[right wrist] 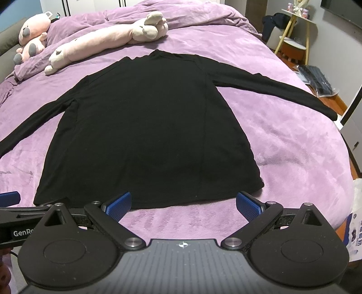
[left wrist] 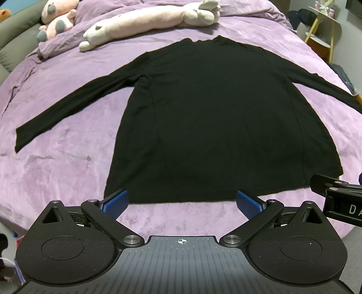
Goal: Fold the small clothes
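A black long-sleeved top lies flat on the purple bed, collar at the far end, hem nearest me, both sleeves spread out to the sides. My left gripper hovers open just before the hem, blue pads wide apart with nothing between them. My right gripper is also open, in front of the hem's right part, holding nothing. Each gripper shows at the edge of the other's view.
A long pink plush toy and a pink bear plush lie beyond the collar. The purple blanket surrounds the top. A side table and a packaged item stand off the bed's right edge.
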`<action>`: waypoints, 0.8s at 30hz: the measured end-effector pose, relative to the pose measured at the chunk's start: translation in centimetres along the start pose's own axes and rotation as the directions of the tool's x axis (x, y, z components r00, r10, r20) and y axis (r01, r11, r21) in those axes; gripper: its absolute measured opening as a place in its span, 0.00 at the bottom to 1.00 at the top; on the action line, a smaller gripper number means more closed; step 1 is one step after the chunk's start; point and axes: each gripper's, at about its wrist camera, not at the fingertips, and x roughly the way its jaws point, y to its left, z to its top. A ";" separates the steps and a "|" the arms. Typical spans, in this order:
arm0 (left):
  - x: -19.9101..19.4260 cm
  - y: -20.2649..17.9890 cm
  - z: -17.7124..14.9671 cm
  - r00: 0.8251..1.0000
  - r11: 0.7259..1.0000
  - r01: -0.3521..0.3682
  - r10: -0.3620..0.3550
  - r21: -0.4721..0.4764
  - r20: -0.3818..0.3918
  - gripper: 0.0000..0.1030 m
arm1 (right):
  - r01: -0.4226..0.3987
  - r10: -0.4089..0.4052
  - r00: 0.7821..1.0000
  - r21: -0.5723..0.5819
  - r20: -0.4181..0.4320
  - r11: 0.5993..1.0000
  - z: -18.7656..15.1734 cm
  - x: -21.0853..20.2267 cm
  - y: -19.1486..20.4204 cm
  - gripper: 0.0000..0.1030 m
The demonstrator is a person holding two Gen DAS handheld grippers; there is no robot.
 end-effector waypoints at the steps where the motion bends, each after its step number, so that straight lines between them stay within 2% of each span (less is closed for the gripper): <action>1: 0.0 0.0 0.0 1.000 1.000 0.000 0.000 0.000 0.000 1.00 | -0.001 0.001 1.000 0.001 0.000 1.000 0.0 0.0 0.0 0.96; 24: 0.1 0.0 0.0 1.000 1.000 -0.003 0.003 0.001 -0.002 1.00 | -0.014 0.014 1.000 0.006 -0.003 1.000 0.1 0.1 0.0 0.96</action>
